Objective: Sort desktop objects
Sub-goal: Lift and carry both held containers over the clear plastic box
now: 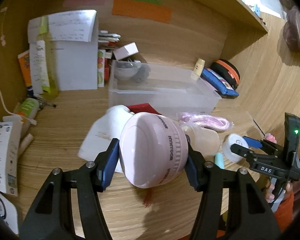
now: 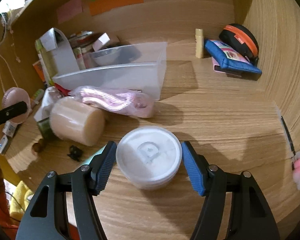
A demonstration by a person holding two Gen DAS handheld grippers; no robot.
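My left gripper (image 1: 152, 160) is shut on a pink round case (image 1: 152, 152) and holds it above the desk, in front of the clear plastic bin (image 1: 164, 92). The case also shows at the left edge of the right wrist view (image 2: 15, 105). My right gripper (image 2: 149, 160) is open, its blue pads on either side of a white round jar (image 2: 149, 157) that stands on the desk; the pads look just clear of it. The right gripper shows in the left wrist view (image 1: 248, 148) by the jar (image 1: 233, 146).
A beige cylinder (image 2: 78, 121), a bagged pink cord (image 2: 114, 100), white cloth (image 1: 108, 132) and a small black clip (image 2: 75, 152) lie near the bin. A blue pouch (image 2: 230, 58), a black-orange case (image 2: 242, 38) and a tube (image 2: 199, 43) sit at the back right. Boxes and bottles (image 1: 40, 68) crowd the left.
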